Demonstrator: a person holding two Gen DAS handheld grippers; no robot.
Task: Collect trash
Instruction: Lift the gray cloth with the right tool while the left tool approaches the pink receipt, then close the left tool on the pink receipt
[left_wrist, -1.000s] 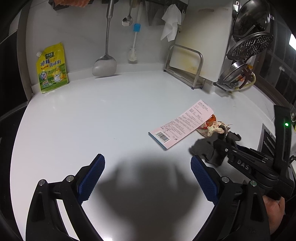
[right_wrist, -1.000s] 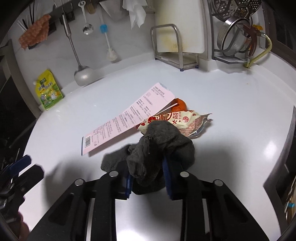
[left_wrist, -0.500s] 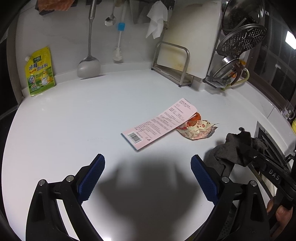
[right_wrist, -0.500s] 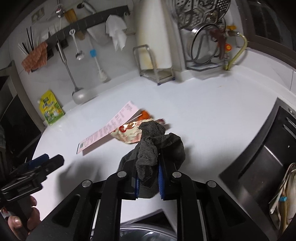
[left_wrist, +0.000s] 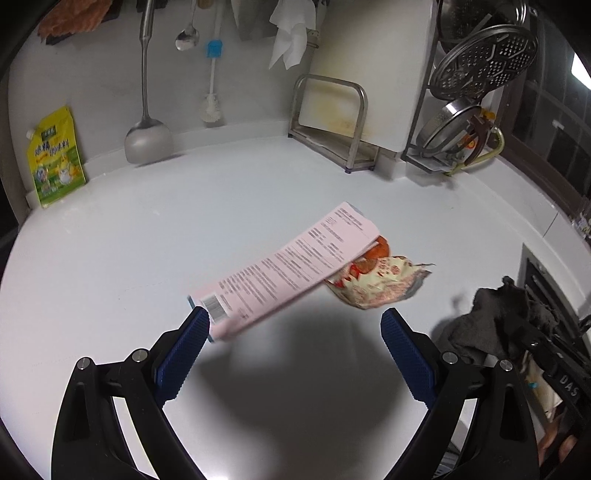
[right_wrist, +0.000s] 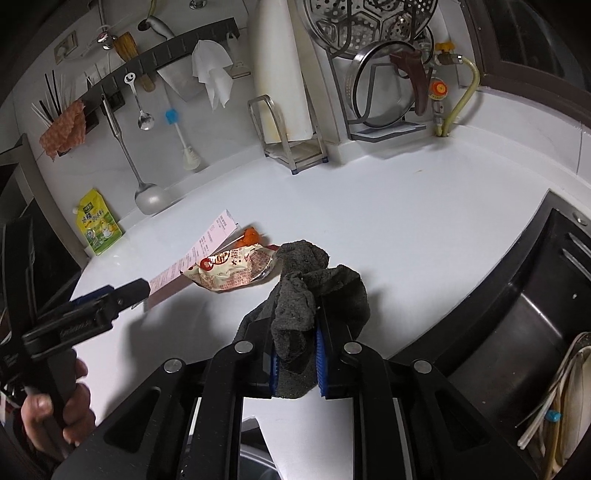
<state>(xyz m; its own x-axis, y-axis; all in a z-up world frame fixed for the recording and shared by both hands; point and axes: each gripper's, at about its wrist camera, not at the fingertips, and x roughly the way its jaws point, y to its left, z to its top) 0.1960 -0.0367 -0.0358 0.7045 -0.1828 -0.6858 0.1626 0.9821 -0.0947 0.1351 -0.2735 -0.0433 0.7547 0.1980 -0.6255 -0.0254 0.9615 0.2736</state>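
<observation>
The right claw (right_wrist: 295, 363) is clamped on a grey rag (right_wrist: 314, 288), its blue pads pinching a fold low in the cloth so that the rest bunches and flops above and around the fingers. It hangs above the near edge of the white counter (right_wrist: 388, 206), lifted clear of the other litter, probably so the rag can be carried off to a bin that neither view shows. Just right of it lies the dark sink (right_wrist: 517, 314).

The left claw (left_wrist: 295, 325) is spread wide and holds nothing. It is low over the counter with its left pad (left_wrist: 184, 350) at the barcode end of a pink slip (left_wrist: 291, 269), the right pad well off to the side. Whether that pad touches the paper I cannot tell. The wide gap looks meant to straddle the slip's near end for a pinch across its width.

The slip lies flat and slanted, its far end laid over a crumpled snack wrapper (left_wrist: 376, 284) and an orange scrap (left_wrist: 380, 249) that peeks out beside it. Since the paper overlaps the wrapper, lifting the slip first would uncover the rest. Thin paper flat on a smooth top is hard to get under; sliding it or nipping a raised edge may serve better.

Behind, against the wall, stand things that seem to belong there: a yellow pouch (left_wrist: 55, 158), a hung ladle (left_wrist: 147, 136), a brush (left_wrist: 212, 107), a cutting board (left_wrist: 369, 66) in its rack.
</observation>
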